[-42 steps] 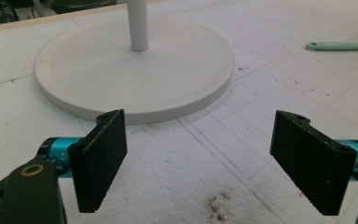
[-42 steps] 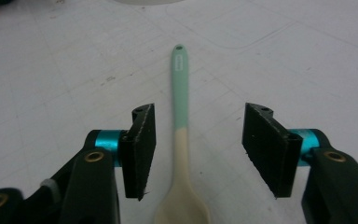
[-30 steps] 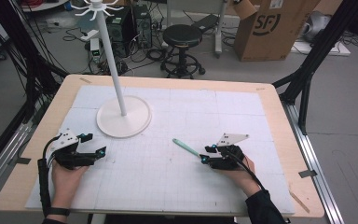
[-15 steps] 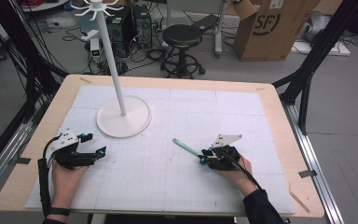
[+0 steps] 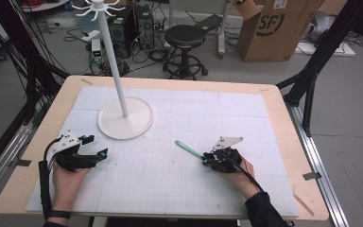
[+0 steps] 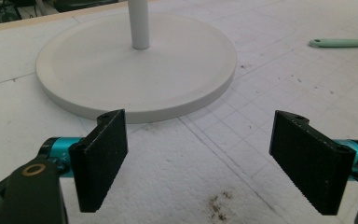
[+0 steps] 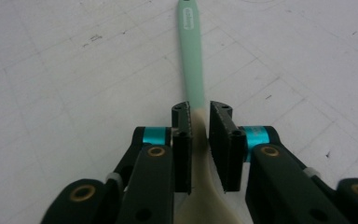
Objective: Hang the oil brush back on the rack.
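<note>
Right gripper (image 5: pixel 204 159) clamps the spoon (image 7: pixel 192 60), green handle pointing toward the white stand (image 5: pixel 125 118). Left gripper (image 6: pixel 198 154) spread wide, empty, just before the stand's base.

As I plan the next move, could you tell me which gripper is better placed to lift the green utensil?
Right: the right gripper has its jaws closed around the utensil. The left gripper is open near the stand.

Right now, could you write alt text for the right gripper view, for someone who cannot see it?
Two black jaws of the right gripper are closed on a slim utensil with a mint-green handle, which points away across a white gridded mat.
</note>
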### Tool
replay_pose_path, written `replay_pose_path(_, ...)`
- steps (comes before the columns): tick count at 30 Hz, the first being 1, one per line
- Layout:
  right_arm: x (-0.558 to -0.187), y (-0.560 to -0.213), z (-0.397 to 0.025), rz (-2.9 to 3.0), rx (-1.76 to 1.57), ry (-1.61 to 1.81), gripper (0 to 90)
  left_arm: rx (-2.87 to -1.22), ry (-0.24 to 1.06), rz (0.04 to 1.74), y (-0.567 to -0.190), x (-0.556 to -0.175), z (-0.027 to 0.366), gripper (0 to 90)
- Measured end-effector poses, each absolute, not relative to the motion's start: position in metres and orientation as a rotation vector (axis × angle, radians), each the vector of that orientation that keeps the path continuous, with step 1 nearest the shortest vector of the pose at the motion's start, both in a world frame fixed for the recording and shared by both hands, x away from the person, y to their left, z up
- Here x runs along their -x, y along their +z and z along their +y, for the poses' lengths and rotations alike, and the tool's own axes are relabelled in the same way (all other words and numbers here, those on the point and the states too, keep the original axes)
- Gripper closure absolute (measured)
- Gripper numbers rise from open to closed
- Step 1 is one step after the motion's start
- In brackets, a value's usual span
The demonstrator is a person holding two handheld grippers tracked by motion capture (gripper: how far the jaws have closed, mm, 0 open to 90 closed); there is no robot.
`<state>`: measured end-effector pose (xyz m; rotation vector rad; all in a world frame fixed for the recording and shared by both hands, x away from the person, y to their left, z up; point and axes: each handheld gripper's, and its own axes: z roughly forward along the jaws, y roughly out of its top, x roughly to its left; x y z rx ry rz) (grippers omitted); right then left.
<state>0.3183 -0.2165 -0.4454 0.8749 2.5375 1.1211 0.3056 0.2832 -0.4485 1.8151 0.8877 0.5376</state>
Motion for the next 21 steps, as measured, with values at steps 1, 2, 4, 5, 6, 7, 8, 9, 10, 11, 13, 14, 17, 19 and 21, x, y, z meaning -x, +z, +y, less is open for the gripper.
replay_pose_path(1,-0.3179,-0.4452,-0.216,2.534,-0.877,1.115,81.4,-1.815,0.538,0.887,-0.4486,-0.3056,0.283,19.9)
replay_pose_path(2,-0.3177,-0.4452,-0.2157,2.534,-0.887,1.119,81.7,-1.815,0.54,0.888,-0.4486,-0.3055,0.2829,19.9)
replay_pose_path(4,-0.3179,-0.445,-0.216,2.537,-0.893,1.119,81.8,-1.815,0.539,0.888,-0.4486,-0.3055,0.2829,19.9)
replay_pose_path(5,-0.3185,-0.4449,-0.2163,2.537,-0.889,1.118,81.9,-1.816,0.539,0.888,-0.4486,-0.3056,0.283,19.9)
replay_pose_path(6,-0.3186,-0.4447,-0.2161,2.536,-0.899,1.118,82.2,-1.816,0.539,0.889,-0.4485,-0.3056,0.283,19.9)
replay_pose_path(7,-0.3186,-0.4447,-0.2161,2.535,-0.902,1.12,82.3,-1.817,0.539,0.888,-0.4485,-0.3056,0.2832,19.9)
replay_pose_path(8,-0.3186,-0.4447,-0.2161,2.535,-0.902,1.12,82.3,-1.817,0.539,0.888,-0.4485,-0.3056,0.2832,19.9)
replay_pose_path(9,-0.3189,-0.4445,-0.2165,2.533,-0.905,1.125,82.4,-1.816,0.539,0.889,-0.4485,-0.3056,0.283,19.9)
replay_pose_path(10,-0.3191,-0.4448,-0.2166,2.527,-0.914,1.129,82.5,-1.817,0.539,0.888,-0.4485,-0.3056,0.2831,20.0)
replay_pose_path(11,-0.319,-0.4446,-0.2165,2.522,-0.923,1.129,82.5,-1.817,0.539,0.888,-0.4486,-0.3056,0.2831,20.0)
replay_pose_path(13,-0.3192,-0.4444,-0.2165,2.512,-0.924,1.128,82.6,-1.817,0.539,0.888,-0.4485,-0.3056,0.283,19.9)
replay_pose_path(14,-0.3198,-0.4442,-0.2169,2.506,-0.924,1.137,82.6,-1.817,0.539,0.887,-0.4486,-0.3056,0.283,20.0)
replay_pose_path(17,-0.3202,-0.4407,-0.2182,2.476,-0.924,1.177,82.7,-1.816,0.539,0.888,-0.4486,-0.3056,0.2831,19.9)
replay_pose_path(19,-0.3203,-0.4387,-0.2188,2.465,-0.931,1.202,82.7,-1.817,0.539,0.887,-0.4485,-0.3056,0.283,20.0)
replay_pose_path(21,-0.3209,-0.4373,-0.2199,2.462,-0.944,1.233,82.8,-1.818,0.539,0.887,-0.4485,-0.3055,0.2829,20.0)
